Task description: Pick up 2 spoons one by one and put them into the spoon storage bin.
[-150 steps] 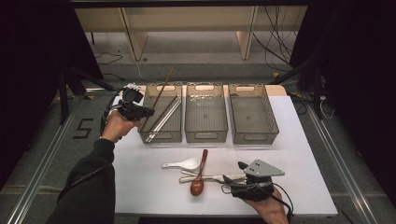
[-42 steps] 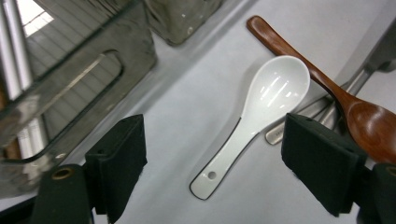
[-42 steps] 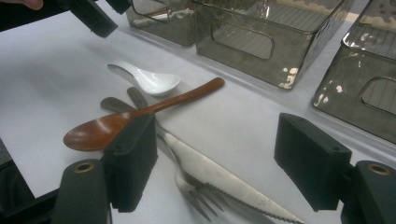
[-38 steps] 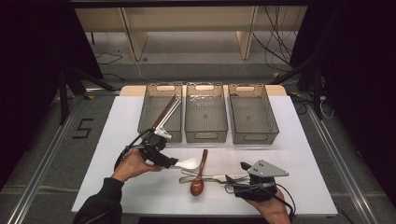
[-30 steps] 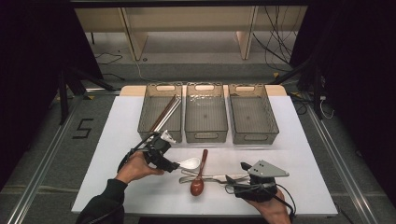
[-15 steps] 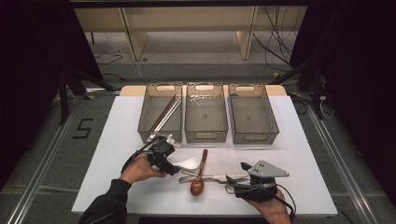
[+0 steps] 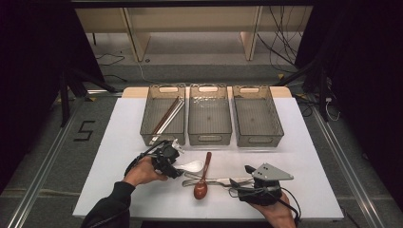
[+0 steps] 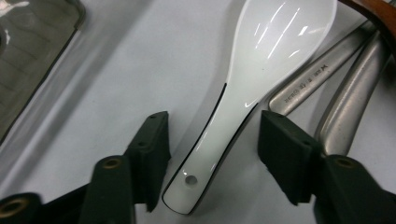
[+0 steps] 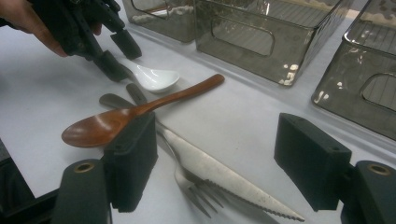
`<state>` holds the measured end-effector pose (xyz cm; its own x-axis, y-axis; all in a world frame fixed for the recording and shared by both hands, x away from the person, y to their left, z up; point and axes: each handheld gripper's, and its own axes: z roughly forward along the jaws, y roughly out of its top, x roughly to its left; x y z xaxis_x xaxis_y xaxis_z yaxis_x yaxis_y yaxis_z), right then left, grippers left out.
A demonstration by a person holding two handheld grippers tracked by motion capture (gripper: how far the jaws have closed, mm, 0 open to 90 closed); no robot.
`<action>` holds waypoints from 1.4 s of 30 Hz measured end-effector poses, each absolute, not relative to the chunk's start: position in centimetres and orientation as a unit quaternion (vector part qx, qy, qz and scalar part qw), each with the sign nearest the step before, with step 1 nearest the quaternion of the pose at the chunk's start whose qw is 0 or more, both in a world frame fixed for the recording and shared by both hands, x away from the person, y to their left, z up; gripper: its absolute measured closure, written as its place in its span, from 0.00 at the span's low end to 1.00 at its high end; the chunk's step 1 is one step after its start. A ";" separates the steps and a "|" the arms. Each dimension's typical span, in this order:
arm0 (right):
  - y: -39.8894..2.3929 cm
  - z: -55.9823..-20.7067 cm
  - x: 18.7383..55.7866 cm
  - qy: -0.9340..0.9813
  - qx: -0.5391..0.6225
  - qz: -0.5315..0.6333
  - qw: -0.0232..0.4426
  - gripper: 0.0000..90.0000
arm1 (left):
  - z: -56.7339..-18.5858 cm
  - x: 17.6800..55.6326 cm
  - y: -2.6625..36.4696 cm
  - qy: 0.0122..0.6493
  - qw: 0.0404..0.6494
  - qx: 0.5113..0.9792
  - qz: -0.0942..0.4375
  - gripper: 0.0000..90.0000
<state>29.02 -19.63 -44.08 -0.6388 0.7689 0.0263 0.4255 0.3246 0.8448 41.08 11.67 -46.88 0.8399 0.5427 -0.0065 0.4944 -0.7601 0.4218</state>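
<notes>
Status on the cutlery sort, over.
Left gripper astride white spoon handle, jaws just been closing, pads not touching. Right gripper open over knife and fork. Metal handles crowd the spoon.

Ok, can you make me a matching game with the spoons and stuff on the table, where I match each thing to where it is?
Things:
1. white spoon
2. wooden spoon
3. chopsticks
4. knife

Places:
A. in the left bin
B. between the left claw's jaws
C. lying across the metal cutlery
D. in front of the right claw, beside the fork

Pairs: 1-B, 2-C, 3-A, 4-D
</notes>
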 end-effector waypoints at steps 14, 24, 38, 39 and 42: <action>-19.7 -44.1 29.0 0.789 0.380 0.442 0.197 0.34 | -46.7 41.1 11.5 0.266 0.199 0.942 0.050 0.61; -19.6 -44.0 28.9 0.789 0.379 0.442 0.197 0.34 | -46.6 41.2 11.5 0.259 0.188 0.946 0.049 0.65; -19.6 -44.0 28.9 0.788 0.382 0.441 0.198 0.34 | -46.5 41.1 11.3 0.242 0.186 0.951 0.044 0.73; -19.6 -44.0 28.9 0.788 0.382 0.441 0.198 0.34 | -46.5 41.1 11.3 0.241 0.186 0.952 0.044 0.74; -19.7 -44.0 28.9 0.788 0.382 0.441 0.198 0.34 | -46.5 41.1 11.3 0.235 0.183 0.954 0.044 0.75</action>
